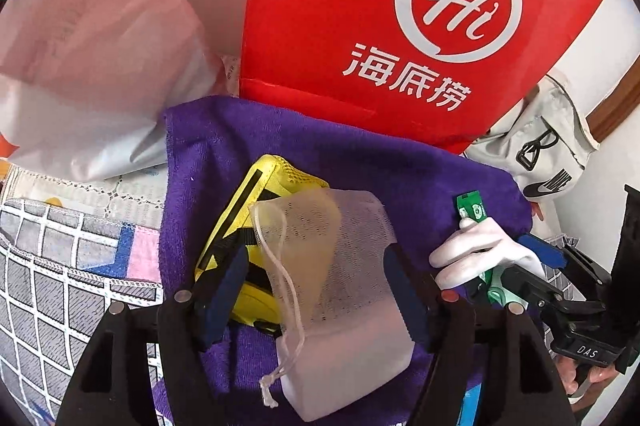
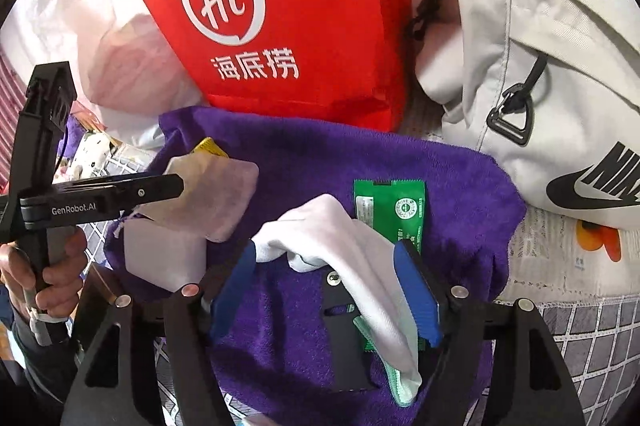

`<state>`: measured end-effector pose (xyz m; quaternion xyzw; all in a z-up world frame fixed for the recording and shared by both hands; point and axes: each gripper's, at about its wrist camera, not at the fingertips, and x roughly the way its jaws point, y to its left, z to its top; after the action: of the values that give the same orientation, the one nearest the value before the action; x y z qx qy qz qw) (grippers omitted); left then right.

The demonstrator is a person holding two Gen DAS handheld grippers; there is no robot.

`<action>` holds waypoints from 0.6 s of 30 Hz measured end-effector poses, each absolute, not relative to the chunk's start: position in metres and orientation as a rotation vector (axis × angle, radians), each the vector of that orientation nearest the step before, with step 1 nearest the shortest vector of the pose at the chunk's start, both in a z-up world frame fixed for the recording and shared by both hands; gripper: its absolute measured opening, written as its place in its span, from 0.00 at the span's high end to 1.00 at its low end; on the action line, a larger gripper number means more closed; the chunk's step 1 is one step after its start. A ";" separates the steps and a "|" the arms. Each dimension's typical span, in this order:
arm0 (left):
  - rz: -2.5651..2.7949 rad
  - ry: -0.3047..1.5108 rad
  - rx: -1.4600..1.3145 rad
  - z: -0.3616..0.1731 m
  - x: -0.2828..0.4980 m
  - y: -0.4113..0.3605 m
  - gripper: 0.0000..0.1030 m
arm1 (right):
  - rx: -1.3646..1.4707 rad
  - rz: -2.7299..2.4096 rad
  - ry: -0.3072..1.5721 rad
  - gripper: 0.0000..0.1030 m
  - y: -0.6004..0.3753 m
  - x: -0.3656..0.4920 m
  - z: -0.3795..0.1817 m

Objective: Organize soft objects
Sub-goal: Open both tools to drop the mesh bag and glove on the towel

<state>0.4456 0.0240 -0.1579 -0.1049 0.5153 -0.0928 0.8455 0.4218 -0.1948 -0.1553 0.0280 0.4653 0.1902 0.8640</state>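
Soft things lie heaped on a purple terry towel (image 2: 304,153), its pile thick and fuzzy, spread over a bed. One translucent mesh drawstring pouch (image 1: 344,266), rounded at the top with a white cord, rests on a yellow mesh item with black straps (image 1: 276,181). One white sock (image 2: 360,258), smooth and limp with a mint-green cuff, drapes across a flat green foil packet (image 2: 390,209).

Both tools stand with jaws parted, nothing pinched. The left gripper (image 1: 316,290) straddles the pouch, its blue pads clear of the mesh. The right gripper (image 2: 332,286) brackets the sock, which lies loose between the fingers. A bare hand (image 2: 60,266) holds the left tool's handle.

Behind the towel stand three bags: one stiff red paper bag with a white "Hi" logo (image 1: 400,5), one crinkled white plastic bag (image 1: 92,57), one pale canvas Nike backpack (image 2: 540,65). The bedcover (image 1: 60,266) is grey with white grid lines, edged in lace.
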 end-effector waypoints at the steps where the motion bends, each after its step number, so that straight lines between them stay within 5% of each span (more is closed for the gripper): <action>1: -0.192 1.084 -0.222 -0.156 0.445 0.024 0.34 | 0.062 0.397 0.966 0.31 -0.198 0.420 -0.153; 18: -0.173 0.894 -0.106 -0.071 0.371 0.027 0.34 | 0.102 0.342 0.872 0.31 -0.202 0.354 -0.104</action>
<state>0.3714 0.0271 -0.0710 -0.0513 0.4316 -0.0833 0.8968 0.3542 -0.2017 -0.1038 0.0490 0.4201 0.1649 0.8910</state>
